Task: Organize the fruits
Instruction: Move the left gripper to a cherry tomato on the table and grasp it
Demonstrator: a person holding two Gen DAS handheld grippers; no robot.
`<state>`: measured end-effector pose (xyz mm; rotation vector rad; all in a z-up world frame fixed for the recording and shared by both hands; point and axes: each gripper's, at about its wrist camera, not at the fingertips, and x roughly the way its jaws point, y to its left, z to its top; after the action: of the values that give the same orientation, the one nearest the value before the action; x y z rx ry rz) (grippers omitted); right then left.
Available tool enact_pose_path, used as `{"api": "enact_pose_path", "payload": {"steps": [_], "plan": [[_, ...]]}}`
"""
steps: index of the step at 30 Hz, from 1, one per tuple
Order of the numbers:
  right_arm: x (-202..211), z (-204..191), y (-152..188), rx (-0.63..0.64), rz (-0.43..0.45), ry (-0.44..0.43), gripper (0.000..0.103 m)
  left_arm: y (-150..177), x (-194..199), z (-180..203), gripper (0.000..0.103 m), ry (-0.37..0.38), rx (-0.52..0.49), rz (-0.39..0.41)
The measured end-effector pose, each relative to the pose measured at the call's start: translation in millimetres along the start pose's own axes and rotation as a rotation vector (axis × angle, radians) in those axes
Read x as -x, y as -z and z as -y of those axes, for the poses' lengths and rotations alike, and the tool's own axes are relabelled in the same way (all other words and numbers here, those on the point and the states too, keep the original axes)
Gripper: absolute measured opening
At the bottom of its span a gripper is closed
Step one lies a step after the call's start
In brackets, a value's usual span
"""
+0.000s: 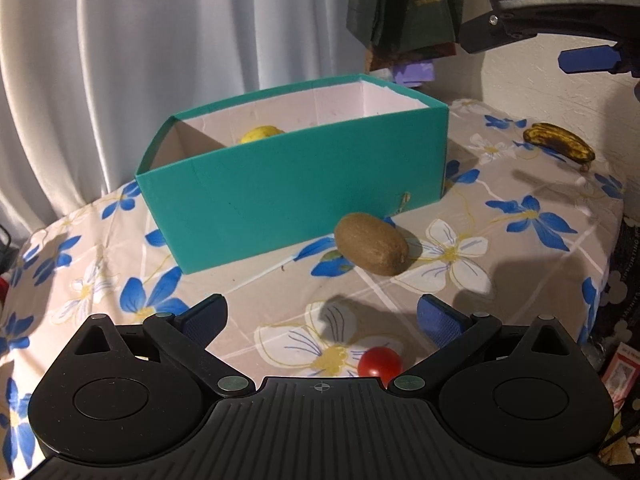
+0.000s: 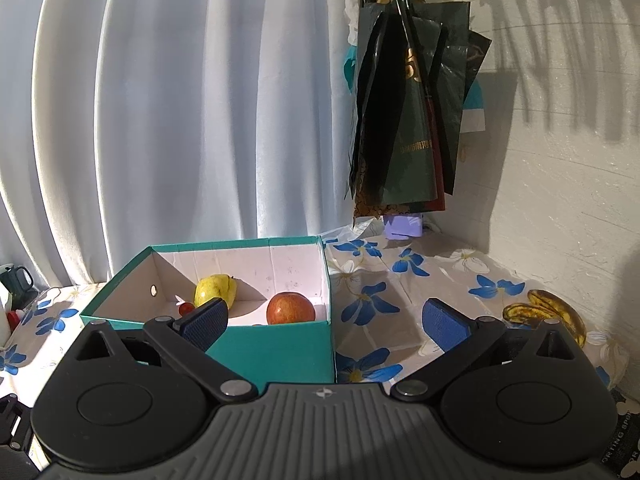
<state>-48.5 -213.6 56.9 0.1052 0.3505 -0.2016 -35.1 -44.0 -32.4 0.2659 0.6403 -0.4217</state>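
Observation:
A teal box (image 1: pixel 304 196) (image 2: pixel 276 350) stands on the flowered tablecloth. Inside it lie a yellow pear (image 2: pixel 214 290) (image 1: pixel 262 134), a red apple (image 2: pixel 291 308) and a small red fruit (image 2: pixel 185 309). In front of the box rests a brown kiwi (image 1: pixel 372 244), and a cherry tomato (image 1: pixel 379 363) sits near it, just beneath my left gripper (image 1: pixel 322 320), which is open and holds nothing. A blackened banana (image 1: pixel 560 145) (image 2: pixel 546 312) lies at the right. My right gripper (image 2: pixel 324 322) hovers above the box's near wall, open and empty; part of it (image 1: pixel 560 8) shows at the top right of the left wrist view.
A white curtain (image 2: pixel 180 120) hangs behind the table. Dark bags (image 2: pixel 412 100) hang on the wall at the back right corner, with a purple object (image 2: pixel 404 226) below them. A dark mug (image 2: pixel 16 284) stands at the far left. The table edge (image 1: pixel 612 248) drops off at the right.

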Motion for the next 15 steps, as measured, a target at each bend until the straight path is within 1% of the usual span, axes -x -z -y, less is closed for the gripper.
{"api": "enact_pose_path", "payload": {"steps": [6,8,9,10,11,12,15], "plan": [[1,5,7,0.005,-0.032,-0.017,0.103,20,-7,20,0.103,-0.001,-0.012,-0.016],[2,6,9,0.006,-0.038,-0.02,0.103,23,-9,22,0.101,0.006,0.003,-0.018],[2,7,10,0.007,-0.042,-0.023,0.103,24,-11,23,0.092,0.011,0.012,-0.025],[3,8,10,0.008,-0.045,-0.025,0.103,24,-14,23,0.079,0.015,0.02,-0.041],[3,9,11,0.011,-0.047,-0.027,0.103,24,-18,24,0.075,0.018,0.027,-0.064],[3,10,11,0.015,-0.049,-0.028,0.103,25,-22,24,0.073,0.021,0.038,-0.087],[4,13,12,0.017,-0.053,-0.029,0.103,26,-22,22,0.068,0.025,0.069,-0.089]]}}
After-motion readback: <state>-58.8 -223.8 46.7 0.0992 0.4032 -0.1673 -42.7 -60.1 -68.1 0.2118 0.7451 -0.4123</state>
